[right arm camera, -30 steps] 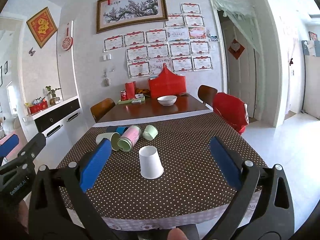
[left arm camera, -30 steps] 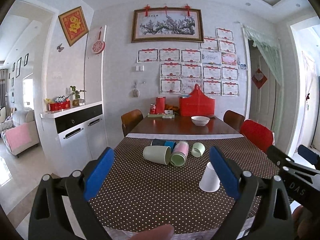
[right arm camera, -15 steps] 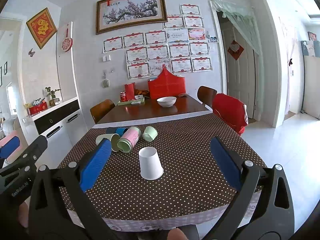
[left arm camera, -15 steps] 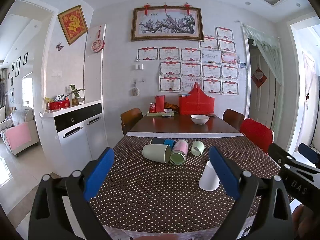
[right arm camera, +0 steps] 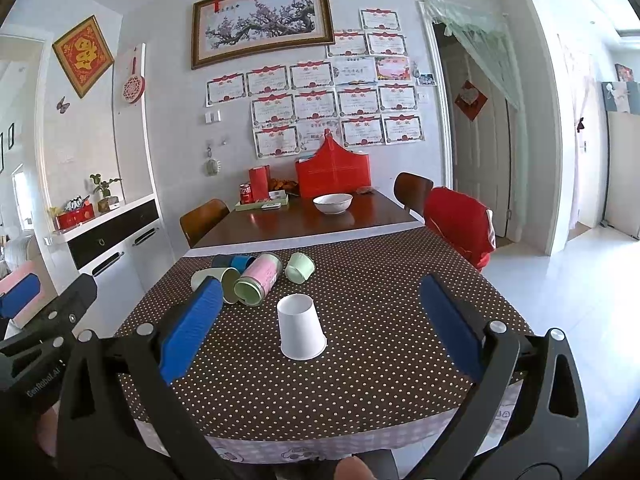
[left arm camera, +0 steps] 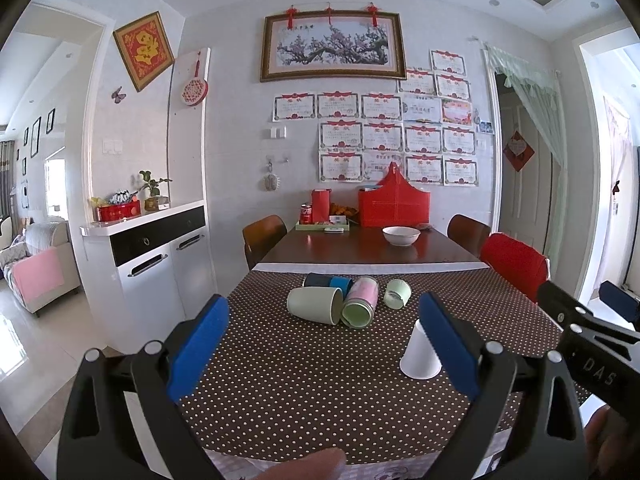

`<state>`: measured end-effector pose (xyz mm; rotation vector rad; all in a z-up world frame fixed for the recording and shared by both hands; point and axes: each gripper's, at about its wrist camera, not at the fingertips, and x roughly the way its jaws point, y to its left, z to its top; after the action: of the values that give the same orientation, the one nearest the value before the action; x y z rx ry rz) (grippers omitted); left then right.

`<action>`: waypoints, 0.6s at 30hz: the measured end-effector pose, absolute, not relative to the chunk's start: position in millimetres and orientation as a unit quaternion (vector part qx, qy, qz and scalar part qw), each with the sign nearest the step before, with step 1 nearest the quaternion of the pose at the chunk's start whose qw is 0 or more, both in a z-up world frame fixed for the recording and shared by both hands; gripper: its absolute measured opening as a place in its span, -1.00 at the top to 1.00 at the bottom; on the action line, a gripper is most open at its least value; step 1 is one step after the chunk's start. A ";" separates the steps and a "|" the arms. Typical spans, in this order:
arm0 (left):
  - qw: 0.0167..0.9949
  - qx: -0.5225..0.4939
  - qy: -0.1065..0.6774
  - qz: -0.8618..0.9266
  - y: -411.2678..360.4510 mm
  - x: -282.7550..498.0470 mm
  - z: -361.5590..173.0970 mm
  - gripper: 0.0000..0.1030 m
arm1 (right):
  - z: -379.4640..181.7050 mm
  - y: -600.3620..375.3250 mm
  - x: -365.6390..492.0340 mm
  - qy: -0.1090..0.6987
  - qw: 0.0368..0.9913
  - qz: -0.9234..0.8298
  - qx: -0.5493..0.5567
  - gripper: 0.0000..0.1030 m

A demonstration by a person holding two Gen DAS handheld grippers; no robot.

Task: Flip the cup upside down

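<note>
On the left, the left gripper (left arm camera: 324, 344) hangs wide apart and empty over the near edge of the counter (right arm camera: 380, 380). Far-left of centre lies a cluster of tipped cups (right arm camera: 252, 276), none of them in reach yet. In the middle, the white paper cup (right arm camera: 301, 332) already stands mouth-down on the dotted cloth, apart from that cluster. To the right, the right gripper (right arm camera: 320, 334) is also spread wide, holding nothing, lined up with it. If another cup is next, approach its side wall squarely, squeeze lightly so the wall does not buckle, and lift clear before rotating.
</note>
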<state>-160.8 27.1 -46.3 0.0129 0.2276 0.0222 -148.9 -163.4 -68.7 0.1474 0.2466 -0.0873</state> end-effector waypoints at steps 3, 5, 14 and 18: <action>0.993 0.006 0.113 0.012 29.0 -161.6 -46.6 -0.83 | -68.8 -163.3 -148.7 0.123 0.989 -0.043 0.074 -0.88; 0.994 0.007 0.112 0.013 29.9 -162.2 -46.4 -0.83 | -69.0 -162.9 -148.7 0.123 0.989 -0.044 0.074 -0.88; 0.993 0.014 0.114 0.028 29.7 -161.4 -45.4 -0.83 | -68.3 -164.1 -148.1 0.124 0.989 -0.044 0.074 -0.88; 0.993 0.014 0.114 0.025 30.0 -162.0 -44.4 -0.83 | -68.7 -164.5 -148.2 0.124 0.989 -0.044 0.074 -0.88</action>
<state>-162.0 30.0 -44.4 0.0286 0.2281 0.0511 -148.2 -164.5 -68.7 0.1484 0.2490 -0.0876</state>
